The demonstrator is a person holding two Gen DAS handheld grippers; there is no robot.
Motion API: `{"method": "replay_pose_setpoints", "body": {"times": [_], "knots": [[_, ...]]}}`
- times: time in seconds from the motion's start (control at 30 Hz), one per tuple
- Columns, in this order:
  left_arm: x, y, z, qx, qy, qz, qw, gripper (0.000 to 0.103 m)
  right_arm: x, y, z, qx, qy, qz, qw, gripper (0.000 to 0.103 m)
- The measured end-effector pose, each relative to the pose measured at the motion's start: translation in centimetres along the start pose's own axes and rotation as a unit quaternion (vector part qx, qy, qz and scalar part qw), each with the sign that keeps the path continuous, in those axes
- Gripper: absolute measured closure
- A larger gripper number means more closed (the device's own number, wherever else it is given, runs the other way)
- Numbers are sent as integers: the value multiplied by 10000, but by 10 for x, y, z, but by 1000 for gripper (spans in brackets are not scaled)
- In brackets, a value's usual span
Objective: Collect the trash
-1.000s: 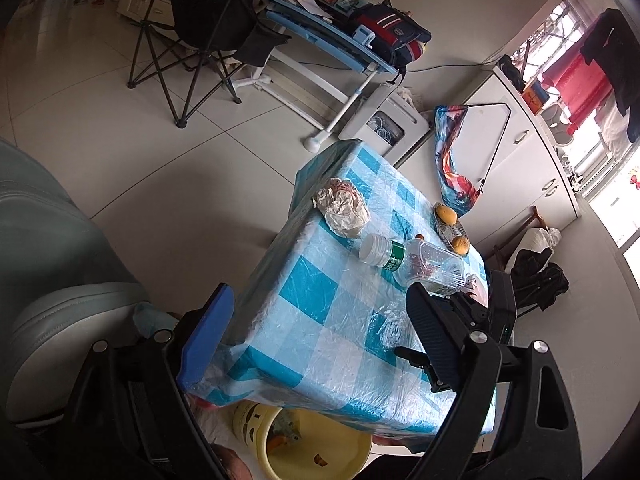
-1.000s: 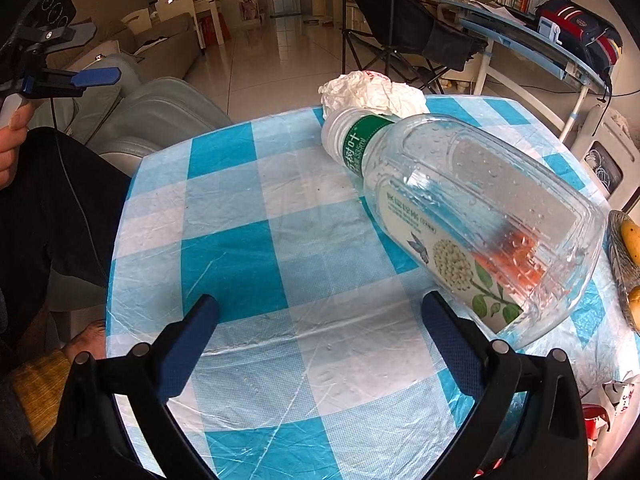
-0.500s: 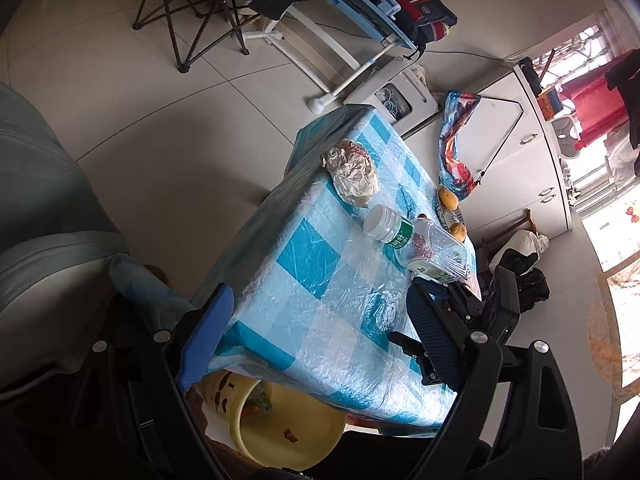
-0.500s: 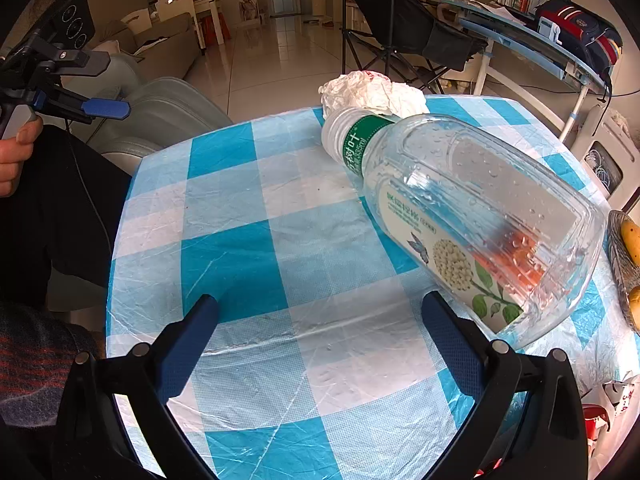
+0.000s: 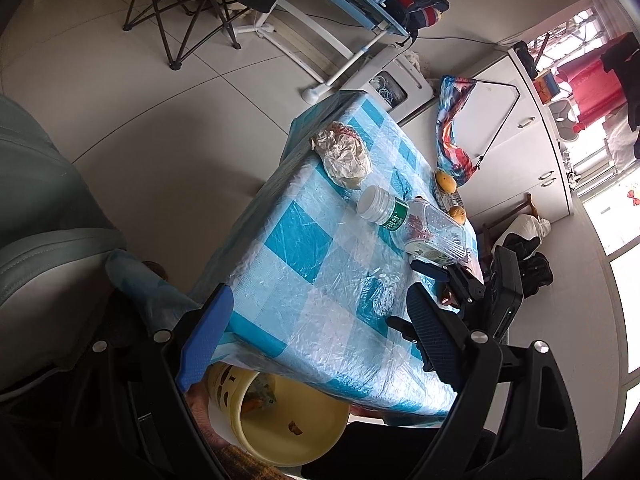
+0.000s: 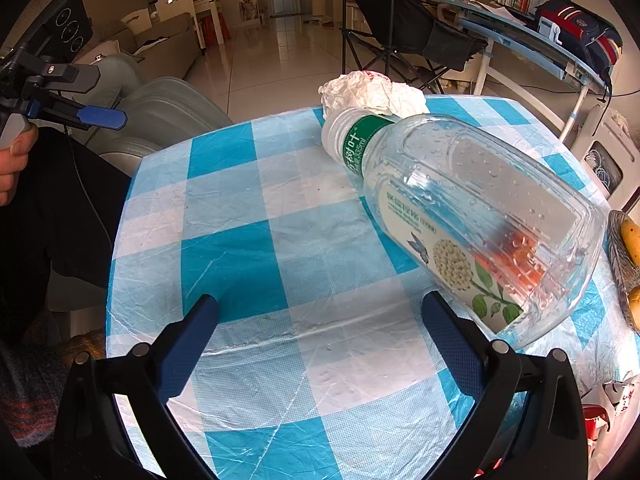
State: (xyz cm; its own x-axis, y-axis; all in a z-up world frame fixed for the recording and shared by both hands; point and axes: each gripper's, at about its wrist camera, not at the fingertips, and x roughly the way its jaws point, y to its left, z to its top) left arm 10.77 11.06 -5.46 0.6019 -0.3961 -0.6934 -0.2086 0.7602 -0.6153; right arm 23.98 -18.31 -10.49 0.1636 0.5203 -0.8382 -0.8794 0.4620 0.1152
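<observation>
The right gripper [image 6: 320, 324] hangs low over the near part of the table with the blue and white checked plastic cloth [image 6: 236, 264]. Its two dark blue fingers [image 6: 192, 344] stand wide apart and nothing is between them, only bare cloth. Just beside the right finger lies the clear plastic bottle with white cap and green neck label [image 6: 472, 216], on its side, its base near the finger and its cap pointing away. Left of the bottle the cloth is free up to the rounded table edge.

Touching the bottle's cap, near the far edge, sits the crumpled white plastic bag [image 6: 372, 96]. At the right edge a wire basket with yellow fruit [image 6: 624, 248] is partly visible.

The left gripper [image 5: 316, 344] is off the table, above its near corner, jaws open and empty. Under that corner stands a round yellow plastic bucket [image 5: 280, 428] with some scraps inside. Beyond the table, open tiled floor [image 5: 140, 112] reaches a black folding chair [image 6: 400, 28].
</observation>
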Motion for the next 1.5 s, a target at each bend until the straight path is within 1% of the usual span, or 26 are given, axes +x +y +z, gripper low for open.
{"method": "replay_pose_setpoints", "body": {"times": [0.1,0.3,0.53,0.73,1.13,1.5], "knots": [[0,-3,-5,89,38,-19,10000,18,0,0,0,-1,-1,-1,10000,6],[-1,-2,-13,84,100,-59,9999,18,0,0,0,-1,-1,-2,10000,6],[-1,2,-11,11,104,-99,9999,18,0,0,0,-2,-1,-5,10000,6],[-3,1,-13,56,29,-71,10000,18,0,0,0,-3,-1,-6,10000,6],[-8,-13,-26,493,-152,144,9986,18,0,0,0,-4,-3,-9,10000,6],[-7,-19,-32,750,-180,249,9967,18,0,0,0,-6,-3,-12,10000,6]]}}
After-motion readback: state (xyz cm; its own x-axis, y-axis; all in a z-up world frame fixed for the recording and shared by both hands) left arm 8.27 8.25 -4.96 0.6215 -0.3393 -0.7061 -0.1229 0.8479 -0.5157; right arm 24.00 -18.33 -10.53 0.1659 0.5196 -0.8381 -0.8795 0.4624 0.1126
